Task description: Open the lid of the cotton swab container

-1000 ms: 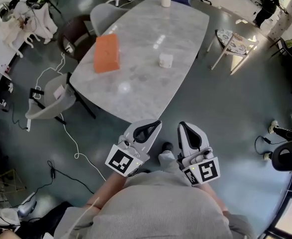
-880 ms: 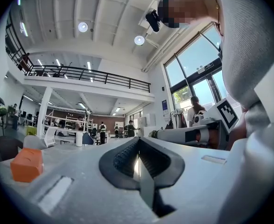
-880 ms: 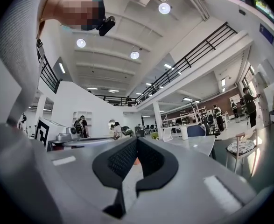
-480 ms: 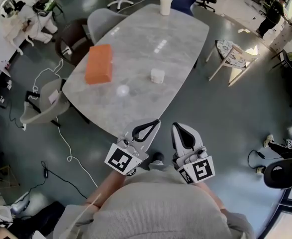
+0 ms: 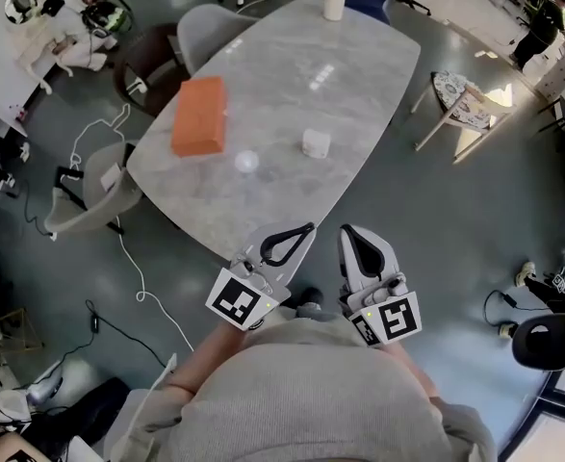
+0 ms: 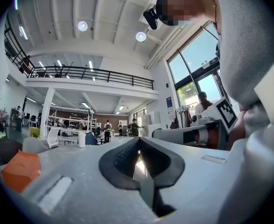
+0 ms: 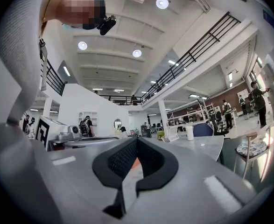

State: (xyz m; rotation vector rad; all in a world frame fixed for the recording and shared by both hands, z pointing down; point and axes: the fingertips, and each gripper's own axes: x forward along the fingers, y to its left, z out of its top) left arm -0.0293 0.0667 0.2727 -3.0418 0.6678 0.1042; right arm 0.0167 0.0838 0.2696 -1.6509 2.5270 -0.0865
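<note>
**Both grippers closed and empty at the near end of the table**

Viewed from above, a person in a grey top (image 5: pixel 311 393) holds the left gripper (image 5: pixel 296 236) and the right gripper (image 5: pixel 352 239) side by side, close to the body, at the near end of a marble-patterned table (image 5: pixel 263 200). Each gripper's own view shows its black pads pressed together at the tips with nothing between them.

The left marker cube (image 5: pixel 236 303) and the right marker cube (image 5: pixel 395 321) each show a black-and-white square pattern. These are blocky codes, not letters.

The cotton swab container (image 5: pixel 316 143), small and white, stands near the middle of the table, well apart from both grippers. Any label on it is too small to read, and I cannot tell how its lid sits.

An orange block (image 5: pixel 199 115) lies to the container's left, and it also shows at the lower left of the left gripper view. A white cup (image 5: pixel 335 0) stands at the far end of the table. A small side table (image 5: pixel 460 89) with a patterned top stands on the floor to the right, and a white cable (image 5: pixel 128 258) trails across the floor on the left.
</note>
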